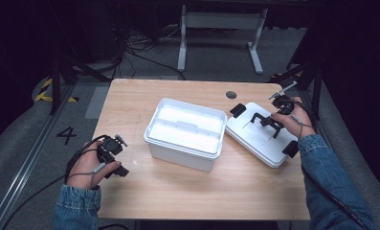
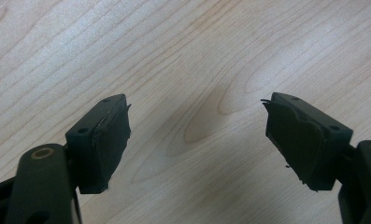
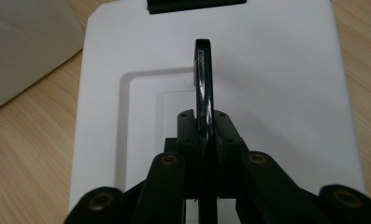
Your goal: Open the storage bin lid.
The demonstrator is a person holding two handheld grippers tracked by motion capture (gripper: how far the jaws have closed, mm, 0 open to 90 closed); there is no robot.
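Right of the box point(image 1: 185, 133) on the bench point(image 1: 130, 96), the light, stiff, slick plastic lid point(image 1: 266, 139) lies flat; the right tool point(image 1: 272, 125) pinches its thin handle point(image 3: 203, 88), the best hold, while the left tool point(image 1: 116, 165) gapes empty.

I am working in what looks like a lab or recording room rather than a home. My light wooden table point(image 1: 187, 191) stands on grey carpet, with black curtains hanging dark all around it. Loose cables point(image 1: 139, 45) trail over the floor behind, near the white legs of another bench point(image 1: 221, 28); yellow-and-black hazard tape point(image 1: 46, 91) and a painted number 4 point(image 1: 66, 135) mark the floor at my left.
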